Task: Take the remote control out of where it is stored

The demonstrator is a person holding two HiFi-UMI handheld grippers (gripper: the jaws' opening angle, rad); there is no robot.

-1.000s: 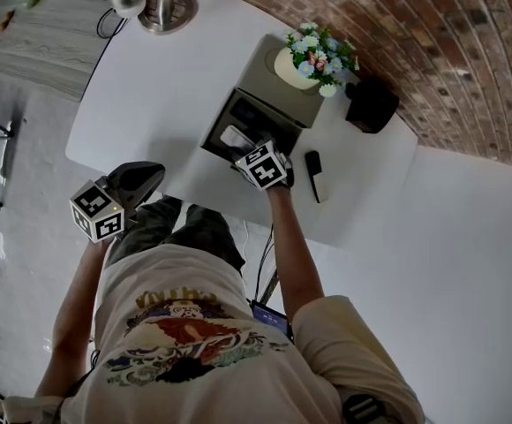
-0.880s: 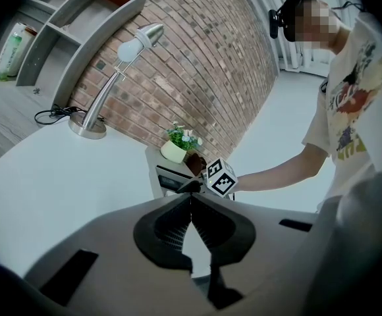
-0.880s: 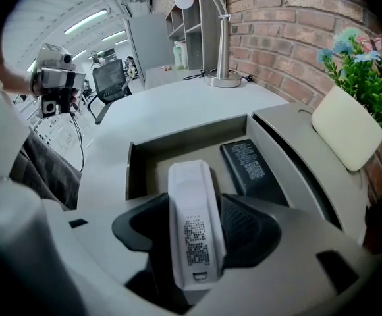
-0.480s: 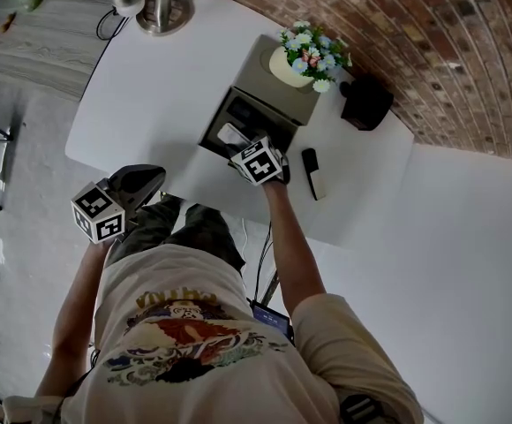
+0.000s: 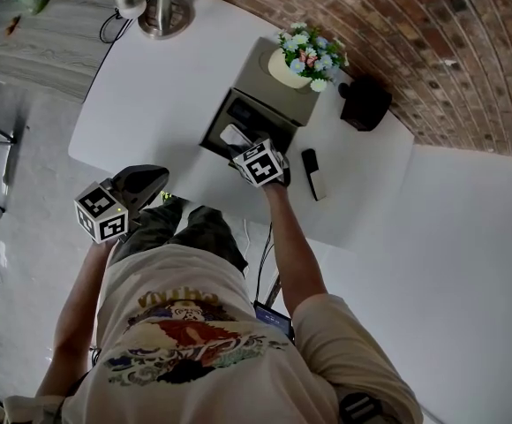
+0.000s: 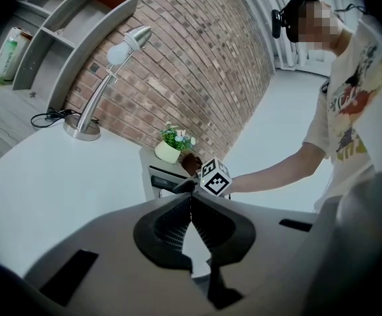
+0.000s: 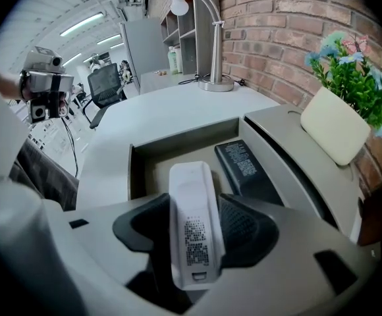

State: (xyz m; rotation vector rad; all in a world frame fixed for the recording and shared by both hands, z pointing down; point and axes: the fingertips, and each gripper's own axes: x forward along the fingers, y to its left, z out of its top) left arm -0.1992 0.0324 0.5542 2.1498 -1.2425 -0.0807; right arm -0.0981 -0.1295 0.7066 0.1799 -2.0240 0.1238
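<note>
White remote point(image 7: 190, 196) sits centre of the right gripper view, over the open drawer point(image 7: 133, 170). Right gripper point(image 7: 192, 232) is clamped on its long edges. It looks light, stiff, slick plastic, so it could slip; mid-body hold seems best. Left gripper point(image 6: 191, 219) is closed and empty, lower left in head view. Smooth white table point(image 5: 168, 87), brick wall point(image 5: 432, 51) upper right.

Drawer point(image 7: 178, 142) open-topped; blk remote point(image 7: 242, 164) inside; flowerpot point(image 5: 289, 67) behind; desk point(image 5: 150, 95) left free.
</note>
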